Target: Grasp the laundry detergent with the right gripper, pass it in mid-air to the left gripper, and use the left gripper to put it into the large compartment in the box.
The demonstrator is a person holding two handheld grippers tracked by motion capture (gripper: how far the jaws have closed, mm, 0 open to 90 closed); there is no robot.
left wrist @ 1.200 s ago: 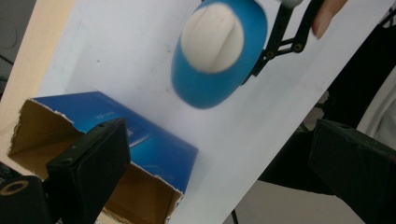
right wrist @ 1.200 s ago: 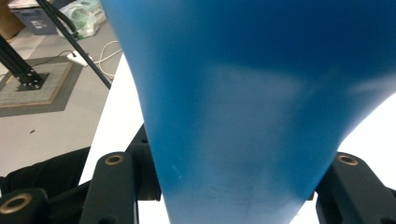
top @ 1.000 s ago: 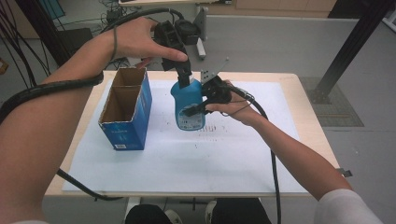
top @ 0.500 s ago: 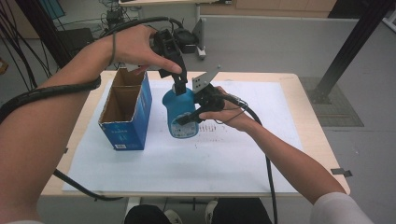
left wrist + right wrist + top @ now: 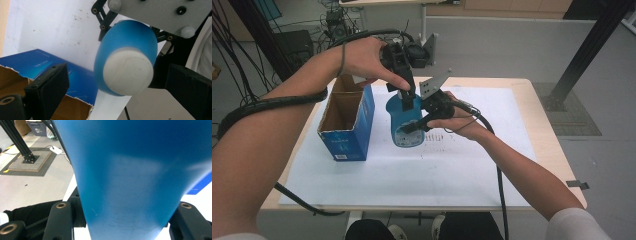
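While the blue bottle (image 5: 406,122) was held above the white sheet (image 5: 452,165) near the middle of the desk (image 5: 539,125), its body was clamped between the jaws of the right hand-held gripper (image 5: 424,117), as was seen close up in the right gripper view, where the blue wall (image 5: 135,175) ran between both black jaws. The bottle's white cap (image 5: 128,71) was seen end-on in the left gripper view, lying between the spread jaws of the left hand-held gripper (image 5: 117,95), which were open and apart from the cap on both sides. In the high view that left hand-held gripper (image 5: 408,95) was placed at the bottle's top. Just beside the bottle, to its left, an open blue carton (image 5: 347,120) was stood upright on the sheet; its brown inside (image 5: 339,107) was seen to hold nothing.
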